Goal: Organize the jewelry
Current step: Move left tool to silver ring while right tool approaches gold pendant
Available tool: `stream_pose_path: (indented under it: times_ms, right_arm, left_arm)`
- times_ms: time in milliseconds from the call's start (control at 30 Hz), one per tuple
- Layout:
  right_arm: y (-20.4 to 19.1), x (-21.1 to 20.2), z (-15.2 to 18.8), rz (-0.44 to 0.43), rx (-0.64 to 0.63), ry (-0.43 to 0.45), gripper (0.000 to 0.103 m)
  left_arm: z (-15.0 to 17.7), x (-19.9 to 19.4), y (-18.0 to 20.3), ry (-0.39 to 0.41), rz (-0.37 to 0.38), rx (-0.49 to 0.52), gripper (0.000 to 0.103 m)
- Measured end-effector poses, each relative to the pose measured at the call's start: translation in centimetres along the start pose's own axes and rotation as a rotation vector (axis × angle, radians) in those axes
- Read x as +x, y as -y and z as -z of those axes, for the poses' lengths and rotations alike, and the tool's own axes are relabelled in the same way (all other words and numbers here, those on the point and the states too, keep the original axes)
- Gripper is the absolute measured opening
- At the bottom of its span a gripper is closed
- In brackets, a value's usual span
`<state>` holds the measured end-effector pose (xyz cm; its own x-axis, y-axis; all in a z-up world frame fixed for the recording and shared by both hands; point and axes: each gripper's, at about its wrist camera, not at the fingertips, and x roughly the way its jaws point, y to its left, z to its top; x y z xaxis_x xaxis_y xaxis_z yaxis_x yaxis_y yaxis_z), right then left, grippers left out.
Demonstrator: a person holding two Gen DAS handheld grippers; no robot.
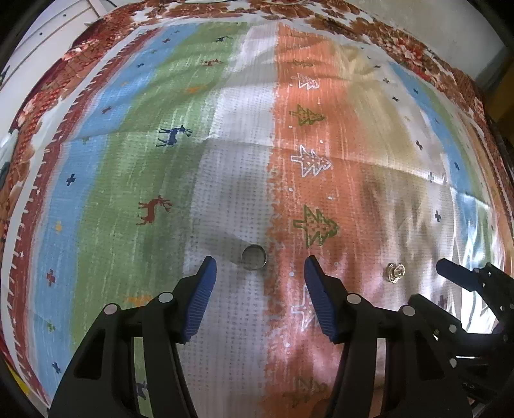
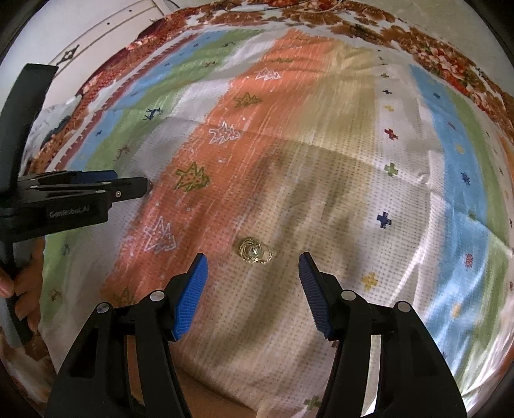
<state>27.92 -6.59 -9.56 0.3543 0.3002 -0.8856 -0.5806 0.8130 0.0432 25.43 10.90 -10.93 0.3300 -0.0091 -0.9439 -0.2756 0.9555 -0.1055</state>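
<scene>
A plain silver ring (image 1: 253, 257) lies flat on the white stripe of a patterned cloth (image 1: 225, 128). My left gripper (image 1: 260, 267) is open, its blue pads either side of the ring and just short of it. A gold ornate ring or brooch (image 2: 254, 251) lies on the beige stripe; it also shows in the left wrist view (image 1: 395, 272). My right gripper (image 2: 252, 263) is open, with the gold piece just ahead, between its pads. The left gripper shows from the side in the right wrist view (image 2: 128, 188), the right gripper at the left view's right edge (image 1: 449, 273).
The striped cloth (image 2: 289, 112) with deer, trees and crosses covers the surface, over a floral red-brown bedcover (image 1: 401, 45). A white panelled wall (image 2: 96, 29) stands at the far left. A hand (image 2: 22, 289) holds the left gripper's handle.
</scene>
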Motion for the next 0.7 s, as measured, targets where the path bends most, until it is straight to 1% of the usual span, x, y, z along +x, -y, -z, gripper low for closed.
stream_pose_path:
  times_ms: [633,700]
  right_arm:
    - [0.1,3.6,-1.5,-0.020,-0.036,-0.085,0.059]
    - [0.1,3.8,-1.6,-0.023,-0.037,-0.094,0.059]
  left_arm:
    - [-0.9,2.2,-0.3,-0.046,-0.036,0.019,0.055]
    - [-0.8,2.5,0.0,-0.057,-0.038,0.033,0.055]
